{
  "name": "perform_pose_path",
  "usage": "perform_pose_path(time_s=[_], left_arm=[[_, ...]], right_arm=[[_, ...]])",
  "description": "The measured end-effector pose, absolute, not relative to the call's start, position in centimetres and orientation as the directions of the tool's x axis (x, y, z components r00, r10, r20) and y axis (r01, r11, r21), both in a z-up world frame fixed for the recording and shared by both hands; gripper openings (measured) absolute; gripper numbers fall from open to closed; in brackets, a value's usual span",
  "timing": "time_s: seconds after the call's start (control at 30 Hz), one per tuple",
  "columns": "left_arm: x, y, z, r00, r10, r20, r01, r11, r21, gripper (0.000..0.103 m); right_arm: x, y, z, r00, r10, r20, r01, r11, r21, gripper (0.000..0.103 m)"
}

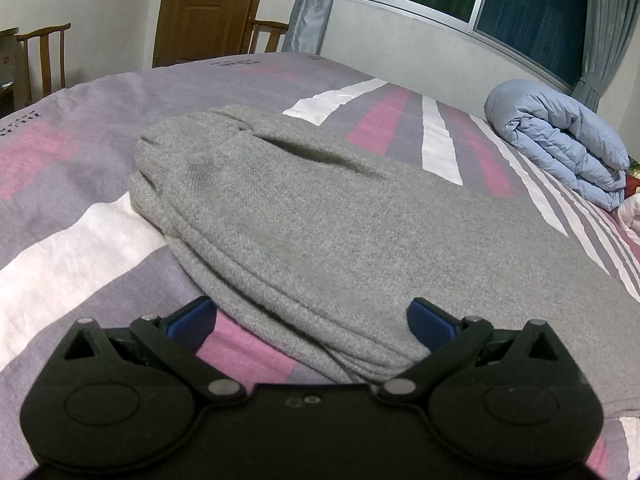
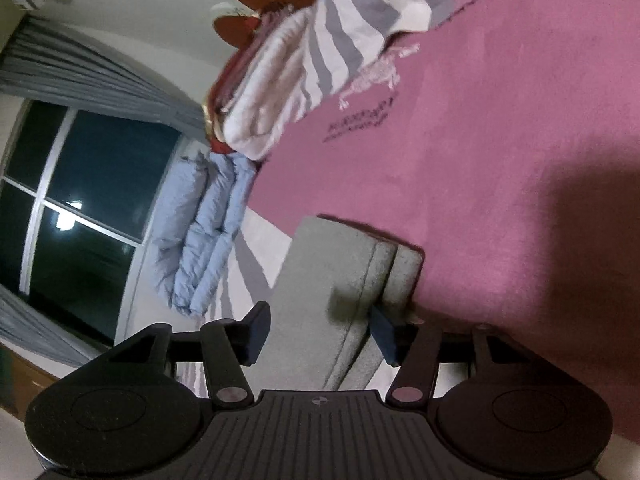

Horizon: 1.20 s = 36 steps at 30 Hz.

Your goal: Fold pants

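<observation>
Grey pants lie folded in layers on the striped bedspread, their stacked edge toward me. My left gripper is open, its blue-padded fingers on either side of the near folded edge, not pinching it. In the tilted right wrist view, my right gripper is open around the cuffed leg ends of the pants, with the pink part of the bedspread beyond.
A rolled light-blue quilt lies at the bed's far right by the window wall, also in the right wrist view. Folded striped bedding is stacked beyond it. Wooden chairs and a door stand past the bed.
</observation>
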<state>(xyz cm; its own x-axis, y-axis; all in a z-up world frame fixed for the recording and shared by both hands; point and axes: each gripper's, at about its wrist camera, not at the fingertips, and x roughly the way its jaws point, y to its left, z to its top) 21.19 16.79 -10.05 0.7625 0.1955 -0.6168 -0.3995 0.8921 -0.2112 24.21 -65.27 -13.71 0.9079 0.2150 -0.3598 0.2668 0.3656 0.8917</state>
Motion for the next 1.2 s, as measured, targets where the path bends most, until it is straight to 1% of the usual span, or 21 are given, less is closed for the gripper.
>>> perform_pose_path(time_s=[0.03,0.07,0.13,0.17,0.2,0.3,0.37,0.47,0.53,0.6,0.7,0.73,0.8,0.87,0.9,0.97,1.0,1.07,1.13,1.17,1.2], left_arm=[[21.2,16.8,-10.0,0.762,0.196,-0.617,-0.4,0.892,-0.21,0.097],[21.2,16.8,-10.0,0.762,0.196,-0.617,-0.4,0.892,-0.211,0.097],[21.2,16.8,-10.0,0.761,0.196,-0.618,-0.4,0.892,-0.21,0.097],[21.2,16.7,-10.0,0.762,0.196,-0.618,-0.4,0.892,-0.21,0.097],[21.2,16.7,-10.0,0.762,0.196,-0.617,-0.4,0.892,-0.21,0.097],[21.2,16.8,-9.9,0.763,0.193,-0.617,-0.398,0.893,-0.212,0.097],[21.2,16.8,-9.9,0.763,0.192,-0.617,-0.396,0.893,-0.213,0.097],[21.3,16.8,-9.9,0.763,0.192,-0.617,-0.397,0.893,-0.213,0.097],[21.3,16.7,-10.0,0.762,0.194,-0.618,-0.398,0.893,-0.211,0.097],[21.3,16.7,-10.0,0.762,0.194,-0.618,-0.398,0.893,-0.21,0.097],[21.3,16.7,-10.0,0.762,0.193,-0.618,-0.397,0.893,-0.211,0.097],[21.3,16.7,-10.0,0.762,0.193,-0.618,-0.397,0.893,-0.21,0.097],[21.3,16.8,-10.0,0.762,0.193,-0.619,-0.397,0.893,-0.211,0.097],[21.3,16.8,-10.0,0.76,0.193,-0.62,-0.397,0.894,-0.209,0.097],[21.3,16.8,-10.0,0.76,0.193,-0.621,-0.398,0.893,-0.21,0.097],[21.3,16.8,-10.0,0.761,0.19,-0.621,-0.396,0.894,-0.212,0.097],[21.2,16.9,-10.0,0.762,0.188,-0.62,-0.395,0.893,-0.214,0.097],[21.1,16.9,-9.9,0.763,0.189,-0.618,-0.395,0.893,-0.215,0.097],[20.7,16.8,-9.0,0.774,0.202,-0.6,-0.395,0.895,-0.209,0.095],[20.3,16.4,-8.5,0.792,0.209,-0.573,-0.383,0.902,-0.2,0.095],[20.0,16.1,-7.9,0.812,0.215,-0.542,-0.365,0.913,-0.184,0.096]], right_arm=[[24.7,-65.3,-13.8,0.901,0.219,-0.374,0.279,0.367,0.887,0.056],[25.1,-65.2,-13.7,0.894,0.218,-0.392,0.296,0.37,0.881,0.053],[25.9,-65.0,-13.3,0.87,0.224,-0.439,0.328,0.401,0.856,0.028],[26.1,-64.8,-13.0,0.861,0.224,-0.456,0.337,0.421,0.842,0.006],[25.9,-64.6,-12.5,0.865,0.221,-0.45,0.325,0.434,0.84,0.005],[24.0,-63.9,-10.0,0.907,0.202,-0.369,0.234,0.487,0.842,0.005],[23.0,-63.8,-9.5,0.913,0.192,-0.359,0.222,0.504,0.835,0.005],[23.3,-64.3,-11.8,0.881,0.181,-0.437,0.301,0.498,0.813,0.005],[24.3,-64.6,-14.4,0.852,0.21,-0.48,0.339,0.477,0.811,0.005],[24.1,-64.8,-14.8,0.87,0.207,-0.448,0.318,0.458,0.83,0.005],[23.6,-63.8,-12.2,0.907,0.173,-0.384,0.229,0.564,0.794,0.005],[23.7,-63.6,-11.5,0.911,0.161,-0.38,0.213,0.605,0.767,0.005],[24.5,-63.7,-11.5,0.898,0.156,-0.41,0.23,0.628,0.743,0.005],[25.6,-64.2,-13.2,0.853,0.153,-0.499,0.306,0.628,0.715,0.005],[25.7,-64.4,-14.2,0.844,0.186,-0.503,0.315,0.585,0.747,0.005],[25.2,-64.9,-14.2,0.85,0.197,-0.489,0.319,0.547,0.774,0.005],[24.7,-64.8,-13.9,0.851,0.191,-0.489,0.323,0.545,0.774,0.01],[23.4,-64.4,-12.9,0.861,0.15,-0.485,0.322,0.578,0.75,0.013],[21.2,-63.9,-11.7,0.877,0.065,-0.476,0.341,0.614,0.712,0.03],[20.3,-63.5,-11.1,0.883,0.029,-0.468,0.348,0.629,0.695,0.04],[19.5,-62.9,-10.6,0.893,0.005,-0.449,0.341,0.643,0.686,0.042]])
